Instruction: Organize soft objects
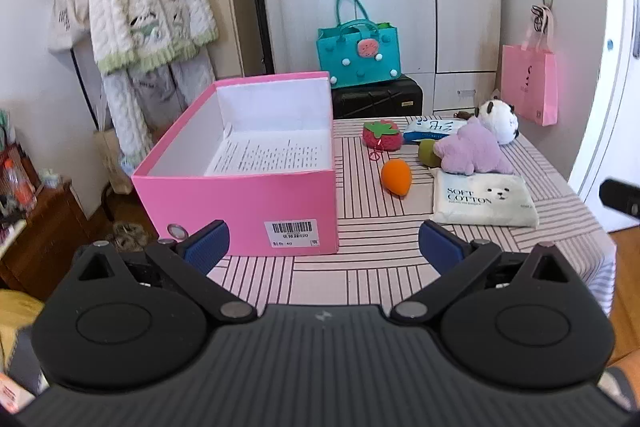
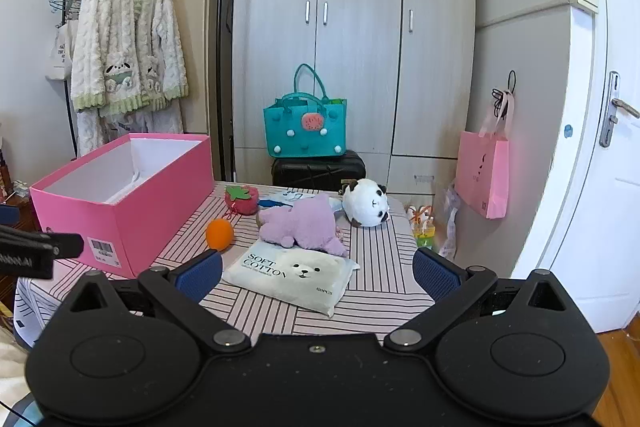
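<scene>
The pink box (image 1: pixel 240 171) stands open at the table's (image 1: pixel 360 267) left edge, holding only a printed sheet (image 1: pixel 266 157), seen from the left wrist alone. Bare striped cloth lies in front of it and between it and the toys. Rightward sit the orange toy (image 1: pixel 396 177), strawberry (image 1: pixel 382 135), purple plush (image 1: pixel 472 149), cotton pack (image 1: pixel 484 199) and panda (image 1: pixel 498 121), the pack nearest the front edge. The left claw (image 1: pixel 324 247) hangs spread wide, empty, before the box. The right claw (image 2: pixel 318 273), also wide apart and empty, frames the cotton pack; only its view shows the door (image 2: pixel 600 147).
</scene>
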`<action>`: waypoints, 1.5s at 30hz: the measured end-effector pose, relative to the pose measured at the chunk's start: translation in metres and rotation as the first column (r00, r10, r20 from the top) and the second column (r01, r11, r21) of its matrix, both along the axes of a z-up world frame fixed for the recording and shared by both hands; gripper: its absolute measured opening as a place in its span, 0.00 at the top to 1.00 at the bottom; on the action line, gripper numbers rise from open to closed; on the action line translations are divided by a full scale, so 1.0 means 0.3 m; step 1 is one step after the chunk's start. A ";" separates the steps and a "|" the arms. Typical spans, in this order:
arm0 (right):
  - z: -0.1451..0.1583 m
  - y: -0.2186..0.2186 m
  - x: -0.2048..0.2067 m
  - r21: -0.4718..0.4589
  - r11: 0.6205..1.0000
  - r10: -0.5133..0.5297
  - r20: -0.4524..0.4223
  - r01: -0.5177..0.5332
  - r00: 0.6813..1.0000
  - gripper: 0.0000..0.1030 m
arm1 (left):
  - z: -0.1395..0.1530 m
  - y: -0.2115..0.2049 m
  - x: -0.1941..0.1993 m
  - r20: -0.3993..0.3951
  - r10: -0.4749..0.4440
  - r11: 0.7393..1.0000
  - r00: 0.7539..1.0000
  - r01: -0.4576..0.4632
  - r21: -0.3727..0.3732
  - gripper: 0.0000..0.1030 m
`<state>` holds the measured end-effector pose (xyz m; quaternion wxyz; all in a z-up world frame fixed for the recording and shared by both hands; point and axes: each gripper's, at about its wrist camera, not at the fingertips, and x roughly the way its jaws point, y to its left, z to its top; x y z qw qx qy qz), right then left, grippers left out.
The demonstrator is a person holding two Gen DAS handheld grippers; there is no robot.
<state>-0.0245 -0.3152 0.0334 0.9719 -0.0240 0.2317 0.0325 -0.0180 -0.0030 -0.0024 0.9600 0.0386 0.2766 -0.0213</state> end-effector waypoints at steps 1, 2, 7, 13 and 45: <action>-0.002 -0.001 -0.003 -0.001 1.000 0.004 0.008 -0.004 1.000 0.00 | -0.006 -0.007 -0.002 0.006 -0.004 1.000 1.000 0.004 0.014 0.00; -0.005 -0.003 -0.005 -0.002 1.000 0.009 0.015 -0.009 1.000 0.00 | -0.012 -0.016 -0.006 0.013 -0.009 1.000 1.000 0.008 0.030 0.00; -0.006 -0.013 -0.037 0.027 0.999 0.029 0.098 -0.032 0.995 0.00 | -0.049 -0.039 -0.004 0.005 -0.030 1.000 1.000 0.030 0.008 0.00; -0.019 -0.005 -0.046 0.010 0.999 0.048 0.097 -0.049 0.994 0.00 | -0.100 -0.024 -0.016 0.044 -0.026 0.997 0.999 0.029 -0.070 0.00; -0.125 -0.027 -0.043 0.023 0.999 0.027 0.031 -0.027 0.999 0.00 | -0.156 -0.041 -0.014 0.047 0.045 0.999 0.998 -0.046 0.021 0.00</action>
